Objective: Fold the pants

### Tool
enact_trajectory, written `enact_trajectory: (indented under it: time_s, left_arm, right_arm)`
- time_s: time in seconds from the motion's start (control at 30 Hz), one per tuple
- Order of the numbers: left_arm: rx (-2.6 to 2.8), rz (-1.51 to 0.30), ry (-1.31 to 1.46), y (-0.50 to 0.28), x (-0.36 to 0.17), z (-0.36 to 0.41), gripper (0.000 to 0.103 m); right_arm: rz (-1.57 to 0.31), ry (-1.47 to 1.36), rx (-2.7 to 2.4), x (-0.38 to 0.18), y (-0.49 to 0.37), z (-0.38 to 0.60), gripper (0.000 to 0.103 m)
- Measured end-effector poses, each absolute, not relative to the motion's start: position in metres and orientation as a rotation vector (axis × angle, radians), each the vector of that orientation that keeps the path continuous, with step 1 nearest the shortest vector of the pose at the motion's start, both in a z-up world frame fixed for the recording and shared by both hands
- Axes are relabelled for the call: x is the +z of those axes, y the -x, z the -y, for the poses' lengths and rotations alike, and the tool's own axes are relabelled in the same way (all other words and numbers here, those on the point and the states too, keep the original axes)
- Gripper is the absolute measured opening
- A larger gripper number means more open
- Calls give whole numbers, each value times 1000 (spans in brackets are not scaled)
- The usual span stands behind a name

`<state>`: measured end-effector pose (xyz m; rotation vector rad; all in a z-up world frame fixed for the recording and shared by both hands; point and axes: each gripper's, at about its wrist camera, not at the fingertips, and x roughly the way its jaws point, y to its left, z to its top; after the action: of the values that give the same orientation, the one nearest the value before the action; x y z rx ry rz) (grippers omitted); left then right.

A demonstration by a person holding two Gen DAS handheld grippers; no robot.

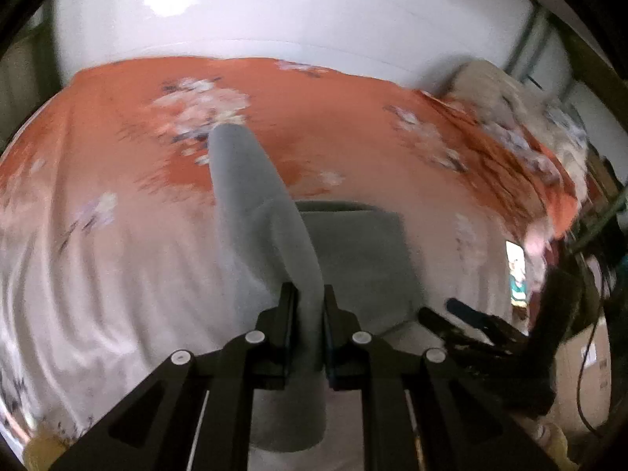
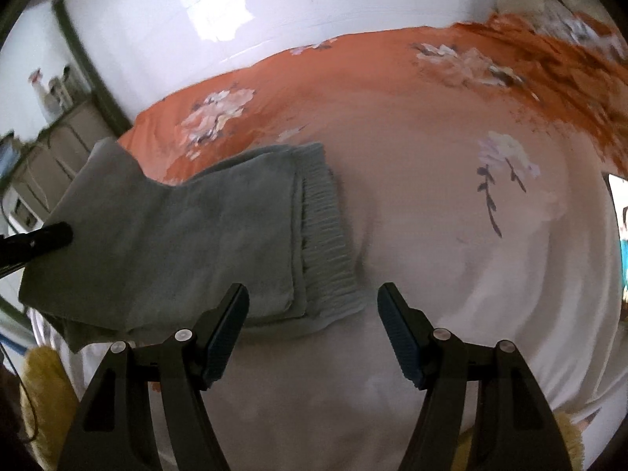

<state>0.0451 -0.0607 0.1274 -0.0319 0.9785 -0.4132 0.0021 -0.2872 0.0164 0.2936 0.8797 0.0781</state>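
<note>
Grey pants point(image 1: 251, 196) lie on a bed, and one part of them is lifted off the sheet. My left gripper point(image 1: 310, 314) is shut on that lifted grey fabric, which runs up between its fingers. In the right wrist view the pants point(image 2: 196, 227) lie folded, with the ribbed waistband point(image 2: 325, 235) toward the right. A fold at the left rises to a black finger of my left gripper point(image 2: 51, 235). My right gripper point(image 2: 314, 290) stands open just above the near corner of the waistband, holding nothing.
The bed sheet point(image 1: 117, 274) point(image 2: 451, 274) is orange at the far side and pale near me, with flower prints. A white wall point(image 1: 274, 11) stands behind the bed. Crumpled bedding point(image 1: 510, 94) point(image 2: 549, 0) sits at the far right. Cabinets point(image 2: 59, 149) stand to the left.
</note>
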Motion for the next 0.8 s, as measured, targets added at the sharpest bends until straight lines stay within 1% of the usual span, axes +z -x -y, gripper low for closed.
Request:
enact_trajectory:
  time_s: [0.07,0.2,0.3,0.37,0.43,0.5,0.57,0.73,0.8]
  left_arm:
    - [-445,-987,15,-50,126,82,12]
    - [-474,-1062,0,-63,103,114,12]
    - [-505,-1100,-8,-70,86,131,13]
    - [-531,-1114,-11,-68,80,138,15]
    - [-560,-1129,-4,-66,77,142,15]
    - [-584,-1131,-3,-60,79,144,20]
    - [-580,-1098,-24,-53,88,144,33]
    - [-538,-1021,-62,-41,110,125,45]
    - [-506,-1010,-72,-39,112,114,46]
  right_arm:
    - [-877,-320,69,16,-2,293,70]
    - [-877,-341,56,15,-2,297,70]
    - [-885,-335,55,13,-3,296,70]
    - [-889,-326,54,12,-3,295,70]
    - [-895,-320,53,11,-3,294,70]
    - [-899,-314,50,10,-3,294,70]
    - [-900,-310,46,10,-2,294,69]
    - [-905,-293,40,13,-1,290,70]
    - [-905,-277,43,16,-1,287,70]
